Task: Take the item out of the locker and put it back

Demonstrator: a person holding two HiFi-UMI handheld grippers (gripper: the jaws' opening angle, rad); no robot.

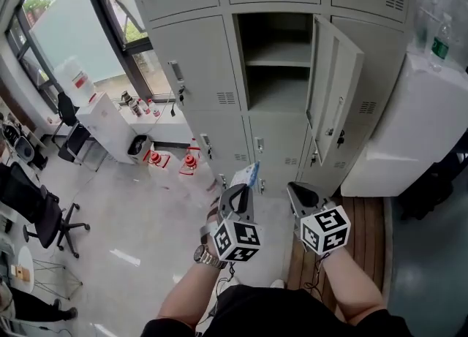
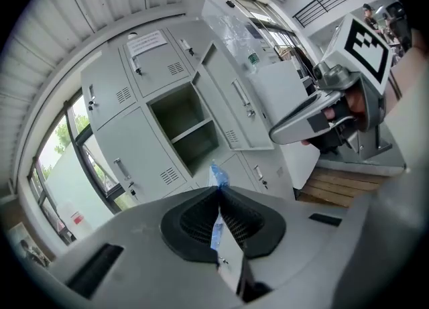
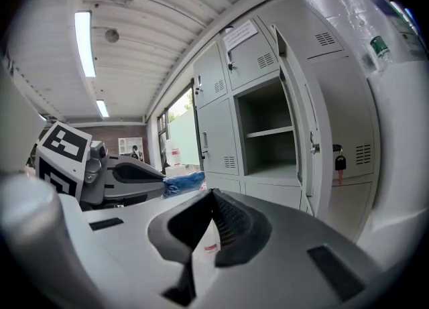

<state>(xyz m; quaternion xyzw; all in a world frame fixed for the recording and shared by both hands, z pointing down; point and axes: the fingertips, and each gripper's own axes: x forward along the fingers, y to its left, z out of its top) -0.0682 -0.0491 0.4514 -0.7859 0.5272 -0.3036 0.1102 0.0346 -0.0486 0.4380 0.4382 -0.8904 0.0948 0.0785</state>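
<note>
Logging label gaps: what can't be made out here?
Blue-white item: tiny in head view; in left gripper view the left tongs cover most of it.
Paper notice on upper locker door: print too small in both gripper views.
Bottle label: too small, head view.

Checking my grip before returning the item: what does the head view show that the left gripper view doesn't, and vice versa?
Head view only: the person's silver wristwatch and two red-capped plastic jugs on the floor. Left gripper view only: the white paper notice on an upper locker door. Both: the open, empty grey metal locker and the thin blue-and-white packet clamped in the left claw.
</note>
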